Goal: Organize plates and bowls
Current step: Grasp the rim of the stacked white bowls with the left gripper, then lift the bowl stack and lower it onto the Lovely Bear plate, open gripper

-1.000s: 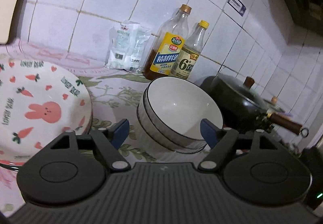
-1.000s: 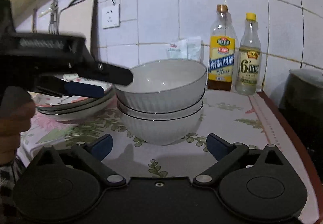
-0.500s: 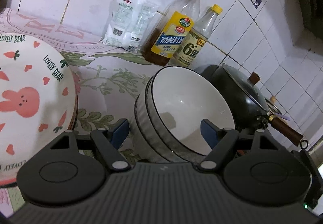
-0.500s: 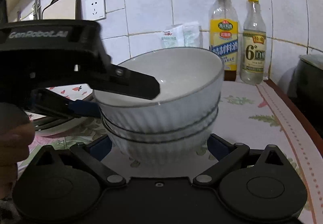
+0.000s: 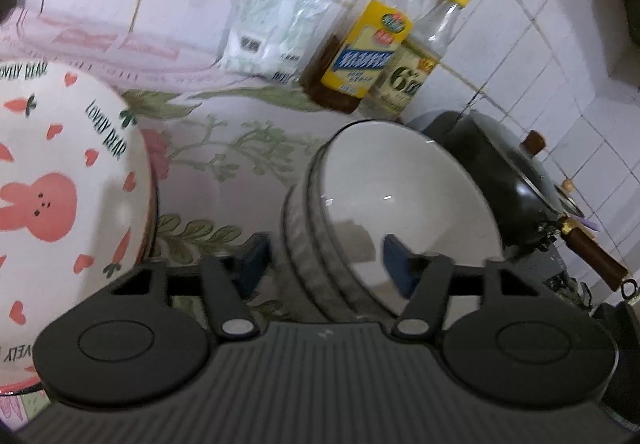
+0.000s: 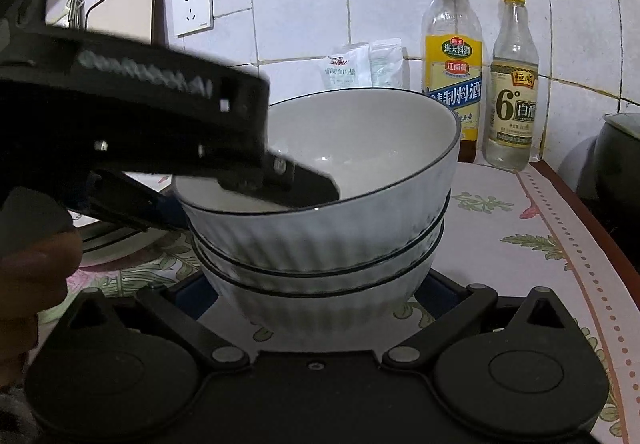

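On the counter (image 6: 532, 244), between the rabbit plates (image 5: 60, 184) and the dark pot (image 5: 508, 180), stands your stack of bowls (image 6: 320, 228). Your left gripper (image 5: 326, 264) is closing across the top bowl's rim, one finger inside, one outside; the pads look not yet pressing. Your right gripper (image 6: 316, 294) stands open around the bottom bowl. Glazed ceramic is stiff, heavy, slick and chippable, so pinch the rim wall squarely and support the base.

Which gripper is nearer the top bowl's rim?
Left. The left gripper straddles the top bowl at its rim, one finger inside, one outside, jaws closing. The right gripper sits lower, flanking the bottom bowl of the stack.
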Available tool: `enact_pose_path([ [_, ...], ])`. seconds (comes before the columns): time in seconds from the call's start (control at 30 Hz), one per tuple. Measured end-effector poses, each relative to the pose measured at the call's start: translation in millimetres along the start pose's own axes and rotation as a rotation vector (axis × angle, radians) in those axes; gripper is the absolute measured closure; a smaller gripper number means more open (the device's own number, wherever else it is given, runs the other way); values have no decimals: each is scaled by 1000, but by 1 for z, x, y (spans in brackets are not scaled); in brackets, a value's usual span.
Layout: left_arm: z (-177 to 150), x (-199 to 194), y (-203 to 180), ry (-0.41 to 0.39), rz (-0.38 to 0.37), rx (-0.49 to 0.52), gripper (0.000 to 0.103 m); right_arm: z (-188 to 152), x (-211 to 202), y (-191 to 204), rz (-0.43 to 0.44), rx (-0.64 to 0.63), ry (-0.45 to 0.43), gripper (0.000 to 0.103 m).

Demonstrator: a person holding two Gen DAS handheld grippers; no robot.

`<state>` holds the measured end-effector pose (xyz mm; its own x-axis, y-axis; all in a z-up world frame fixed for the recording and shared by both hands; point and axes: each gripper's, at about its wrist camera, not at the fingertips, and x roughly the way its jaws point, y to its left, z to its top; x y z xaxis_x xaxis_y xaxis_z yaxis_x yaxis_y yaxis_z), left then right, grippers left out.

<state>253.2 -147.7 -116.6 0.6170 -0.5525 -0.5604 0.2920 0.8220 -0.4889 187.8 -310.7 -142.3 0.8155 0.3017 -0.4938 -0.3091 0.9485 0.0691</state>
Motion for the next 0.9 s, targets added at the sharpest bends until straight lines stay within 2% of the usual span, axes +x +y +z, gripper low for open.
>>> enact_pose_path([
  [0.07, 1, 2, 6, 23, -14, -24, 55, 0, 0, -1, 6, -4, 3, 0],
  [0.47, 3, -6, 2, 38, -19, 11, 57, -6, -6, -1, 21, -16, -46, 0],
  [0.73, -1, -27, -4, 37, -9, 32, 57, -8, -22, 9, 33, -12, -74, 0],
  [0.9, 1, -53, -12, 6, -6, 63, 57, 6, -37, 19, 57, -42, -80, 0],
])
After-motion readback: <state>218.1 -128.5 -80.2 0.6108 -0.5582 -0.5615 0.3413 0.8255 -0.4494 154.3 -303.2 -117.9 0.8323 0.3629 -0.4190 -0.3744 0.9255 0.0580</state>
